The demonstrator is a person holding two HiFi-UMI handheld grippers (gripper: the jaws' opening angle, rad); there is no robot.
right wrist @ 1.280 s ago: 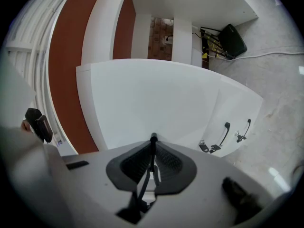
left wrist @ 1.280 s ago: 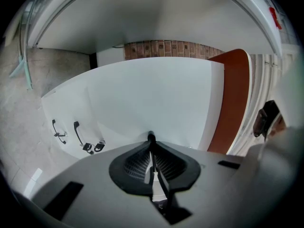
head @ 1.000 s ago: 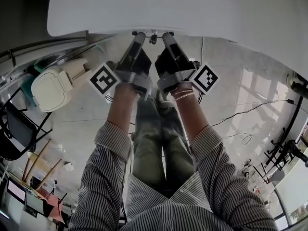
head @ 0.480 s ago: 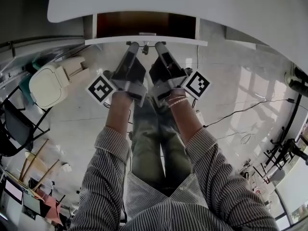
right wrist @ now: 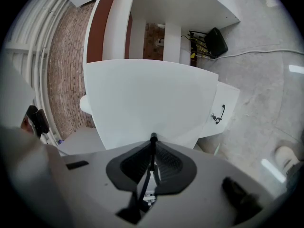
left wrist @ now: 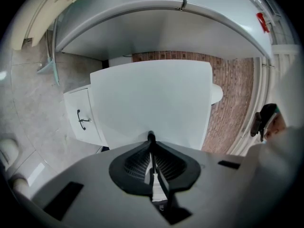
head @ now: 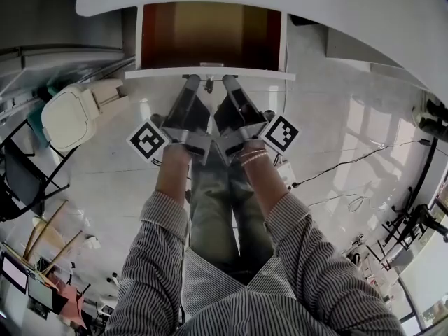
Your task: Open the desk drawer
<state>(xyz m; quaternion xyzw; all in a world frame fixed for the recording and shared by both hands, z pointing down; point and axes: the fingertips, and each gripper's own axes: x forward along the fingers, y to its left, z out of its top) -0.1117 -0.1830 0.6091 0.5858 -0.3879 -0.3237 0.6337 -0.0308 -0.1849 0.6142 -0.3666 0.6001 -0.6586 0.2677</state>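
**Left tongs (head: 190, 80) and right tongs (head: 229, 80) pinching the handle (head: 208, 85) of the open drawer (head: 210, 37)**

Seen from above, the drawer stands out from under the white desk (head: 315, 5). Its brown inside is bare and its white front panel (head: 161, 73) faces me. My two tongs point side by side at the middle of that panel. Each pair of jaws is nearly pressed together, pinching the thin dark handle there. Below are my striped sleeves (head: 161, 222) and my legs (head: 217, 208), over a pale floor (head: 119, 166).
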